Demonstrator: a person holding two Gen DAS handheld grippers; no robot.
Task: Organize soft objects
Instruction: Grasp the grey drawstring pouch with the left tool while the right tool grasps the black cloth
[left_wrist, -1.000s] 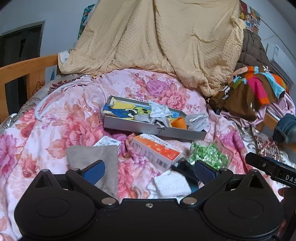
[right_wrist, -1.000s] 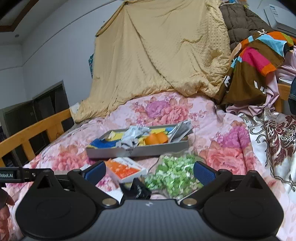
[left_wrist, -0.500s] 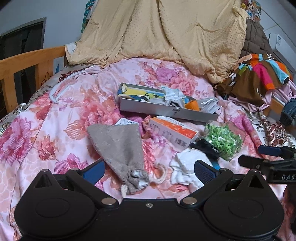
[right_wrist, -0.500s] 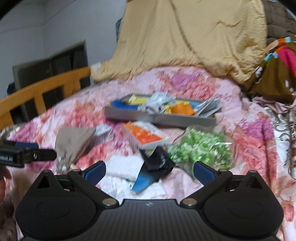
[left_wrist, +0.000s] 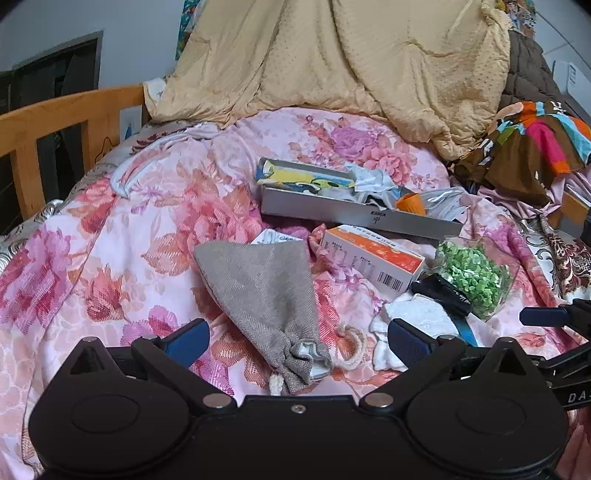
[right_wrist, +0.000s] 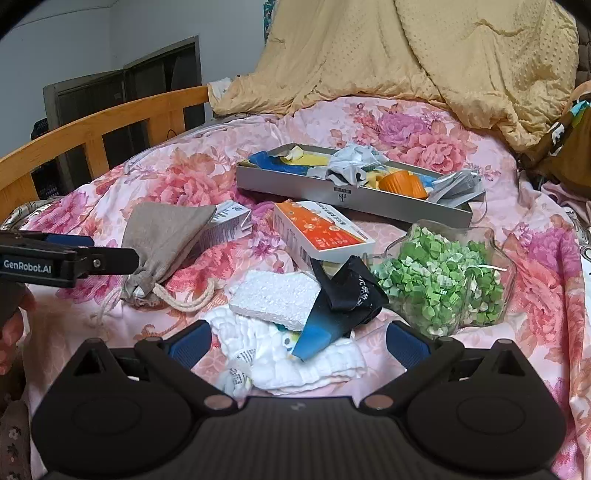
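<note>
A grey drawstring pouch (left_wrist: 266, 295) lies on the floral bedspread, its gathered neck between the open fingers of my left gripper (left_wrist: 297, 339). In the right wrist view the pouch (right_wrist: 162, 236) is at the left. My right gripper (right_wrist: 297, 341) is open over a white folded cloth (right_wrist: 295, 362), with a white foam block (right_wrist: 273, 299) and a black-and-blue fabric piece (right_wrist: 340, 306) just beyond. A grey tray (right_wrist: 332, 195) further back holds cloths and an orange item (right_wrist: 402, 182).
An orange-and-white carton (right_wrist: 321, 232), a small white carton (right_wrist: 225, 225) and a clear bag of green bits (right_wrist: 443, 280) lie near the tray. A tan quilt (left_wrist: 351, 62) is heaped behind; a wooden bed rail (right_wrist: 96, 129) runs at left; colourful clothes (left_wrist: 535, 144) at right.
Both grippers have drawn back and tilted down toward the near bedspread. The pouch's neck and the white cloth pile have come into view between the fingers. Both stay open.
</note>
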